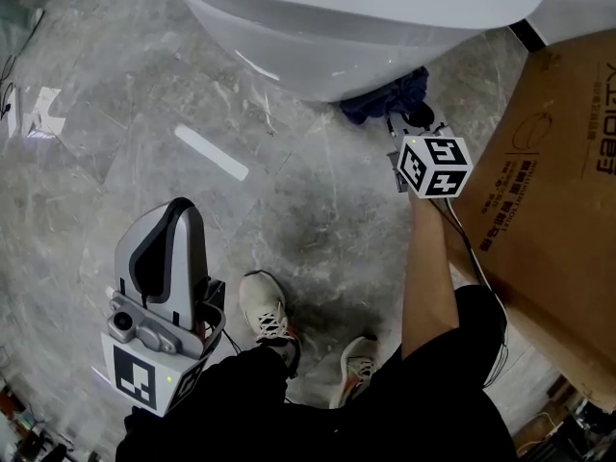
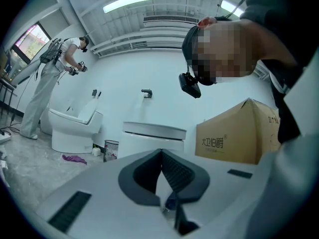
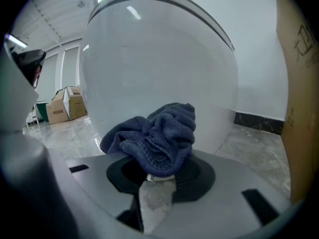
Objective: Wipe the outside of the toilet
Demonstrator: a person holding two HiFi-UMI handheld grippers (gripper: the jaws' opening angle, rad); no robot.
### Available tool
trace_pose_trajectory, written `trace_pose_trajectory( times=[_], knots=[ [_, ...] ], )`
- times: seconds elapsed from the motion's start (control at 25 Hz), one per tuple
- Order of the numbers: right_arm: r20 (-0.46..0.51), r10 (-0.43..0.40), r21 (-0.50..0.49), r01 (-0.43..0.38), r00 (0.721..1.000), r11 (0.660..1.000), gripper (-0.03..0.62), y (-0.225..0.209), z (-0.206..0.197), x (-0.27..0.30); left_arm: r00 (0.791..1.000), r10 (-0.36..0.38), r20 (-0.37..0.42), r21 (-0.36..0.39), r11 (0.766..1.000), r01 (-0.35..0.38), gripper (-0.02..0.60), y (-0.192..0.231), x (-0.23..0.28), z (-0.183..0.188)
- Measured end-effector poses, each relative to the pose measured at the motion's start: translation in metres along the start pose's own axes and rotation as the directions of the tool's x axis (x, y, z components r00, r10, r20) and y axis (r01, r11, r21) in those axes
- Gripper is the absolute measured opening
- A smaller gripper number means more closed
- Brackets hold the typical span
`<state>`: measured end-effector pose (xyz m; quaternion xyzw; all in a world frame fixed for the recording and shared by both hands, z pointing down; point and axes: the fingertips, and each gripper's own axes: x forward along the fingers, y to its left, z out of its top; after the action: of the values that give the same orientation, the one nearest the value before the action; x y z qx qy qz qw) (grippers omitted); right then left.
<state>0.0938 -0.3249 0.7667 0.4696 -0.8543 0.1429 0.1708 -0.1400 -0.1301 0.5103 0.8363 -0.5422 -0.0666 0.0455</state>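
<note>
Holding the cloth [image 3: 160, 136] bunched in your right gripper [image 3: 159, 176], you have the jaws clamped on the lower edge of the wad. Most of the dark blue fabric stands above and ahead of the fingertips. Straight beyond those fingertips rises the curved outer wall of the toilet [image 3: 154, 63], low on the bowl near the floor. The cloth is either just touching that wall or just short of it, and neither view settles which. The wall bends away to both sides of the fingers, so my judgement is that the next stroke needs you to push forward for firm contact and then follow the curve sideways rather than pull straight back. A cardboard box [image 3: 300, 88] stands near, to the right of the fingers, which likely leaves more room for a sweep to the left. Your left gripper [image 1: 178, 210] is well apart from the toilet, down by your leg, its jaws closed together on nothing. The right hand is clearly the nearer one for this wipe.
</note>
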Motion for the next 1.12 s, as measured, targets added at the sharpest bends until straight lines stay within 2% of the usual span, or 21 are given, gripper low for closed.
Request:
trace_pose_trajectory(
  times=[0.28, 0.8, 1.12],
  knots=[
    [-0.043, 0.003, 0.047, -0.001, 0.999, 0.999, 0.120, -0.005, -0.022, 0.015, 1.000, 0.004, -0.007, -0.006, 1.000, -0.004, 0.011, 0.005, 0.001, -0.003],
    [-0.156, 0.016, 0.013, -0.015, 0.988, 1.000, 0.117, -0.017, -0.045, 0.035, 1.000, 0.014, -0.005, 0.011, 1.000, -0.014, 0.011, 0.002, -0.006, 0.002],
    [-0.163, -0.070, 0.014, 0.073, 0.984, 0.997, 0.112, -0.027, -0.052, 0.011, 0.999, 0.037, 0.017, 0.030, 0.999, -0.038, 0.011, -0.006, -0.008, 0.012]
  ],
)
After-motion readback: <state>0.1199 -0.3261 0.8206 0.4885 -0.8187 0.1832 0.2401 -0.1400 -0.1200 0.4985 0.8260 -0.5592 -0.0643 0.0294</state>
